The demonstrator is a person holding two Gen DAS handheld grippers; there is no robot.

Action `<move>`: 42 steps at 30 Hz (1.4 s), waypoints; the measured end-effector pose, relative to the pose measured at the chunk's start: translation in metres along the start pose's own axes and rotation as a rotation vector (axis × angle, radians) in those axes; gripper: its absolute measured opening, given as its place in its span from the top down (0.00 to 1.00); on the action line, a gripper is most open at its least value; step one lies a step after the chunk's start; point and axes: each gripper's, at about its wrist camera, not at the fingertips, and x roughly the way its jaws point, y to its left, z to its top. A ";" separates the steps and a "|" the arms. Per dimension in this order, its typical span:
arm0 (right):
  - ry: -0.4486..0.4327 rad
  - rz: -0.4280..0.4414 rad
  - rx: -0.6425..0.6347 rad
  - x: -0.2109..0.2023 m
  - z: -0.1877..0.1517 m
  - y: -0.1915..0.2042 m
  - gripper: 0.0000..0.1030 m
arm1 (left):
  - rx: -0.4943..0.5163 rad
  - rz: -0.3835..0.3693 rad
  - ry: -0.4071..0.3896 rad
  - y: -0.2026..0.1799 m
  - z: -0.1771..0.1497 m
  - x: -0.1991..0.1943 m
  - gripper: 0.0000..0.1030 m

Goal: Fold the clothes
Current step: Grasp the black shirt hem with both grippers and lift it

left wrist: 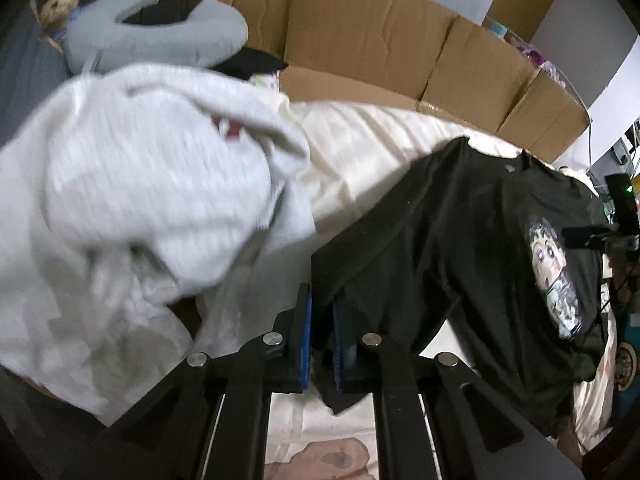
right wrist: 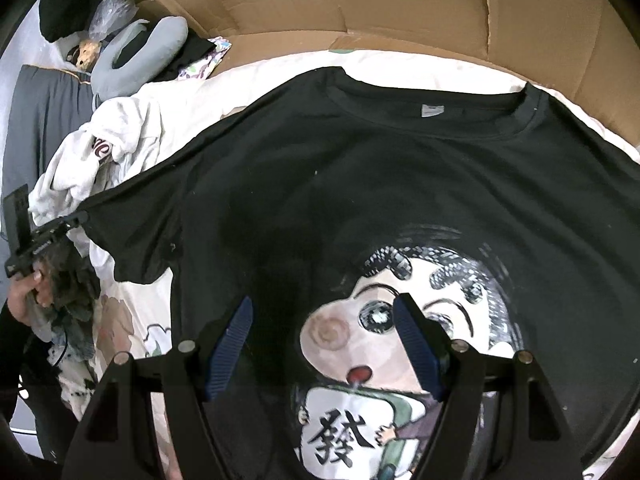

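A black T-shirt (left wrist: 460,220) with a cartoon face print lies front up on a cream bedsheet (left wrist: 360,148). My left gripper (left wrist: 321,300) is shut on the hem of its sleeve, and the black cloth is pinched between the blue pads and lifted off the sheet. In the right wrist view the T-shirt (right wrist: 360,168) is spread wide, collar towards the far side. There the raised sleeve (right wrist: 132,236) runs left to the left gripper (right wrist: 78,218), held by a hand. My right gripper (right wrist: 324,300) hangs open just above the chest print, nothing between its fingers.
A crumpled white sweatshirt (left wrist: 140,180) with dark red lettering lies left of the T-shirt. Behind it are a grey neck pillow (left wrist: 152,36) and a small plush toy (left wrist: 56,4). Flattened cardboard (left wrist: 360,32) lines the far side of the bed. Cables and gear crowd the right edge.
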 end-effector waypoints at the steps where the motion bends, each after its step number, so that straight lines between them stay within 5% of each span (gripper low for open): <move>1: -0.002 0.004 0.004 0.002 0.002 0.000 0.30 | -0.003 0.000 0.000 0.001 0.004 -0.003 0.93; 8: -0.032 0.025 0.015 0.017 0.026 0.010 0.31 | -0.060 -0.016 -0.002 0.010 0.040 -0.010 0.93; 13: -0.061 0.029 0.011 0.035 0.057 0.022 0.47 | -0.121 -0.015 -0.005 0.020 0.055 -0.009 0.93; 18: -0.068 0.019 -0.012 0.065 0.091 0.041 0.53 | -0.167 0.001 0.020 0.030 0.066 0.000 0.93; 27: -0.057 -0.036 -0.097 0.124 0.140 0.076 0.55 | -0.202 0.010 0.076 0.037 0.066 0.017 0.93; 38: -0.073 -0.084 -0.096 0.151 0.182 0.094 0.55 | -0.228 0.009 0.124 0.044 0.065 0.033 0.92; 42: -0.063 -0.129 -0.142 0.161 0.189 0.106 0.46 | -0.245 0.012 0.155 0.044 0.065 0.042 0.92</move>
